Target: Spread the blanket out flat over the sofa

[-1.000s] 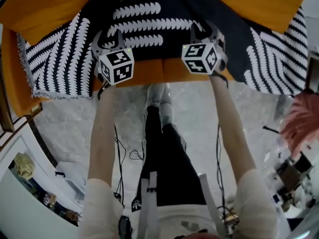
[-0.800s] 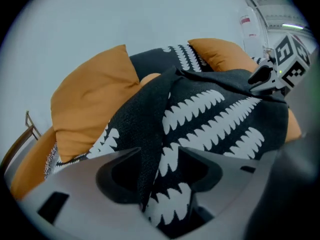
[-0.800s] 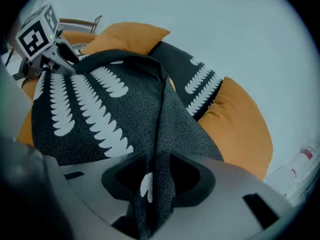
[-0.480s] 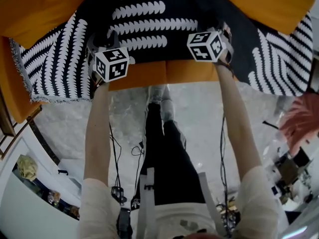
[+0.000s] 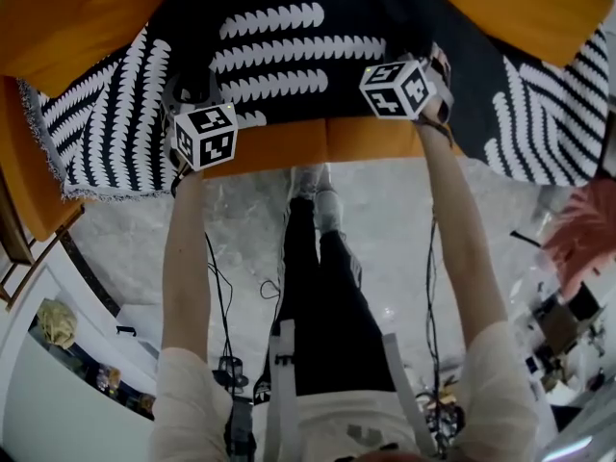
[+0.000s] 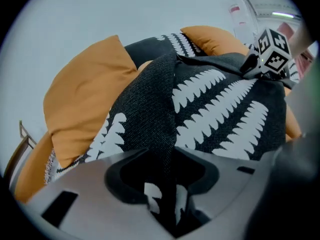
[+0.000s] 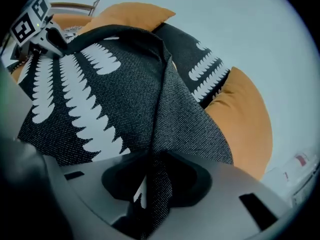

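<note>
Since a second ago the two grippers have drawn further apart along the front of the seat. The left gripper (image 6: 172,194) has slid outward to its left and a little back toward the person. The right gripper (image 7: 150,189) has gone forward and slightly to its right, its marker cube now turned at an angle. A longer strip of bare seat front shows between them than before.

Both hold the black knitted blanket with rows of white leaf-shaped marks (image 5: 289,56). A thin upright fold of it runs between the left gripper's jaws, which stand narrow and are closing on it. From there the cloth rises ahead of the gripper in a taut ridge. The right gripper's jaws are likewise narrow and pinched on a fold of the same cloth, which lifts away ahead of it in a sharp crease.

The blanket lies over the orange fabric sofa (image 5: 318,141), stretched between the two grippers across the seat. Its ends hang past the seat front outward of each gripper — the fringed edge lies beyond the left gripper's outer side. One plump orange cushion (image 6: 85,94) sits ahead and to the left of the left gripper, against the cloth. A second orange cushion (image 7: 245,119) sits ahead and to the right of the right gripper. Behind both grippers, toward the person, is a grey marbled floor (image 5: 385,219) with thin black cables (image 5: 217,277) trailing on it.
</note>
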A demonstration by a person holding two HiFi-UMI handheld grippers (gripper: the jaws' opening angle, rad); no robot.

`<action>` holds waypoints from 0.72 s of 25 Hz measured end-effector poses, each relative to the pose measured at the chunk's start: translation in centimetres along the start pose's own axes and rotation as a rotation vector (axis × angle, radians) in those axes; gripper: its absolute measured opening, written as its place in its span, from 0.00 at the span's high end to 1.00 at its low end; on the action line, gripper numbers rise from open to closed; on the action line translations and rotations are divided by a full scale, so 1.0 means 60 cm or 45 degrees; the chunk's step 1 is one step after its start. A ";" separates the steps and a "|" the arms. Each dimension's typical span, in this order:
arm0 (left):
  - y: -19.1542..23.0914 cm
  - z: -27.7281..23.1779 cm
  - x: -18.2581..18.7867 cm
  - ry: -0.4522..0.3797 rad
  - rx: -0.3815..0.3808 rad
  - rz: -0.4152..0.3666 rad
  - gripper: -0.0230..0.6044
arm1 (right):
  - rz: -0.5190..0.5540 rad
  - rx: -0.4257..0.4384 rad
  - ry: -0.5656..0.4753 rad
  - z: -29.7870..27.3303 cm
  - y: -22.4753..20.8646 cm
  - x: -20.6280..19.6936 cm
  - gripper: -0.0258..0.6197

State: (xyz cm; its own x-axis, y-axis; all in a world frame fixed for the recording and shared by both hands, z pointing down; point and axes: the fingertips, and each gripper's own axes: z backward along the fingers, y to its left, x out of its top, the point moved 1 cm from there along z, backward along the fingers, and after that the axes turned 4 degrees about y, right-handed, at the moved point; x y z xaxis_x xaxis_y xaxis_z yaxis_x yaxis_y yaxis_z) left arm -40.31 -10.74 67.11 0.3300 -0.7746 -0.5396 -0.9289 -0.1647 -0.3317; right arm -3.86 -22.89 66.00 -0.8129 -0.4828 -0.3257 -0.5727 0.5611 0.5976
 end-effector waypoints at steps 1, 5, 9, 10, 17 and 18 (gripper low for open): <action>-0.001 -0.002 0.000 -0.006 -0.016 0.021 0.72 | -0.001 -0.005 0.000 -0.001 0.000 0.001 0.78; -0.004 -0.005 -0.008 -0.005 -0.020 -0.039 0.88 | 0.033 -0.032 0.009 -0.011 -0.001 -0.012 0.88; 0.016 -0.007 -0.023 0.021 -0.022 -0.072 0.93 | 0.082 -0.066 0.067 -0.021 -0.012 -0.024 0.94; 0.022 -0.003 -0.022 0.015 -0.014 -0.063 0.93 | 0.087 -0.078 0.058 -0.017 -0.015 -0.020 0.94; 0.067 0.074 -0.026 -0.069 0.109 0.087 0.93 | 0.020 -0.181 -0.054 0.073 -0.043 -0.025 0.94; 0.069 0.088 -0.035 -0.075 0.123 0.095 0.93 | 0.006 -0.185 -0.063 0.089 -0.040 -0.031 0.94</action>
State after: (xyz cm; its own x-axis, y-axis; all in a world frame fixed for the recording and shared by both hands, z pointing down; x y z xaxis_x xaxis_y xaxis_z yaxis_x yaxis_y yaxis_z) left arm -43.93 -6.61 62.79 0.2723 -0.7449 -0.6091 -0.9316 -0.0458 -0.3605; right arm -1.57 -19.74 61.23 -0.8218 -0.4449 -0.3559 -0.5504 0.4585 0.6977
